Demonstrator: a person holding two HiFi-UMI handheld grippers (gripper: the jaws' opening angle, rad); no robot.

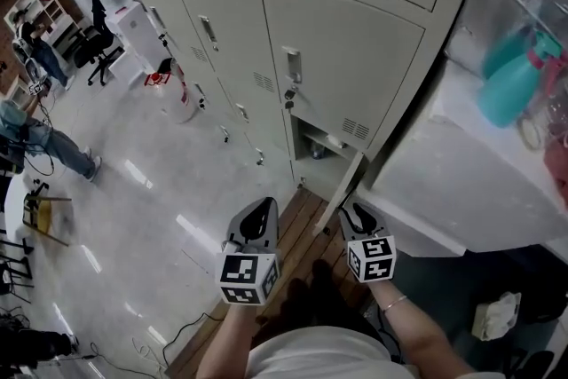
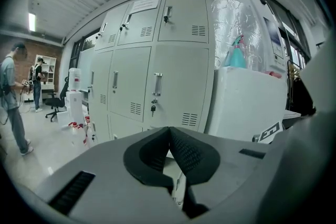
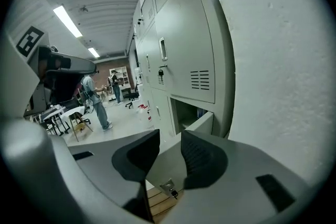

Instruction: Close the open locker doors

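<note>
We find the locker bank point(image 1: 337, 58) with one low door point(image 1: 351, 182) open at its right end.
We judge it light, stiff sheet metal, free-swinging: push its latch edge. The right gripper point(image 3: 169, 136) has jaws part-open, gripping nothing; the left gripper point(image 2: 169, 131) has jaws together, empty.

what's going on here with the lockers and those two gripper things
A person stands at a bank of lockers with a hand-held gripper in each hand. One bottom locker door hangs open, not yet closed. The right hand-held gripper is at that door's edge, jaws apart, with the door showing between them. The left hand-held gripper is shut and empty, held beside the right one.
</note>
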